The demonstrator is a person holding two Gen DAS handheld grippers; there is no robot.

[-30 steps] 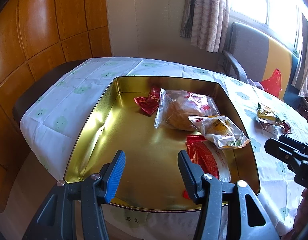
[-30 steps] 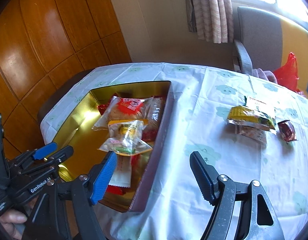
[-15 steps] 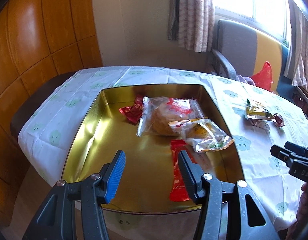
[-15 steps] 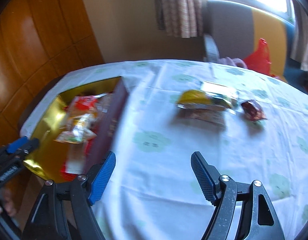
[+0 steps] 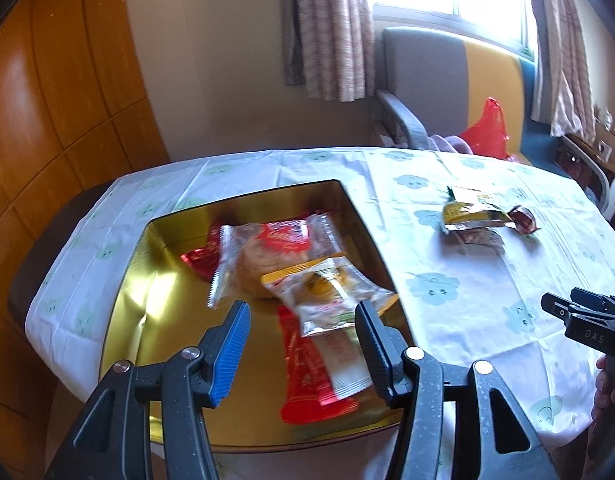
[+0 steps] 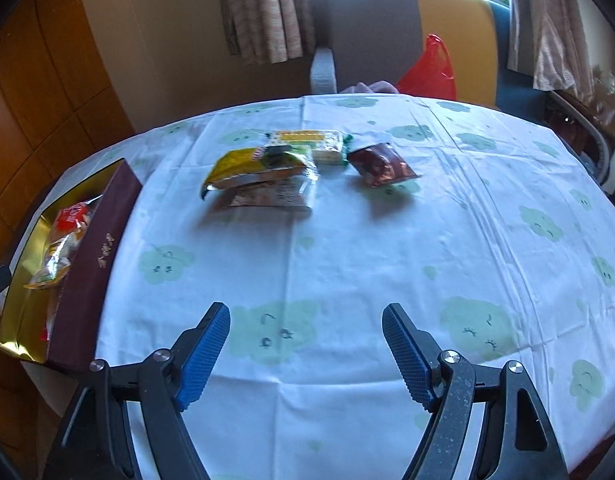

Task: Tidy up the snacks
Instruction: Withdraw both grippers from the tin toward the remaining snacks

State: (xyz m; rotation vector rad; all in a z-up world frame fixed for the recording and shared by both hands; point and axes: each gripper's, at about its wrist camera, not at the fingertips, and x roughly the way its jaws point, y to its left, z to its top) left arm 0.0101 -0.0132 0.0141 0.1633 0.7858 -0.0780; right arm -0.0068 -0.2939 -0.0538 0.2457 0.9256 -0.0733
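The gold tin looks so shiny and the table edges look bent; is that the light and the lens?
Left wrist view: window light glares off the gold tin, and its snack packets look slightly smeared. Right wrist view: the fisheye lens bows the tablecloth into a dome; the packets cast soft shadows.

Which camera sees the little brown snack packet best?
The right wrist view: the brown packet lies whole and near the picture's middle on the tablecloth. The left wrist view shows it small and far off to the right.

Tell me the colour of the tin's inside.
Shiny gold; the tin shows it best in the left wrist view.
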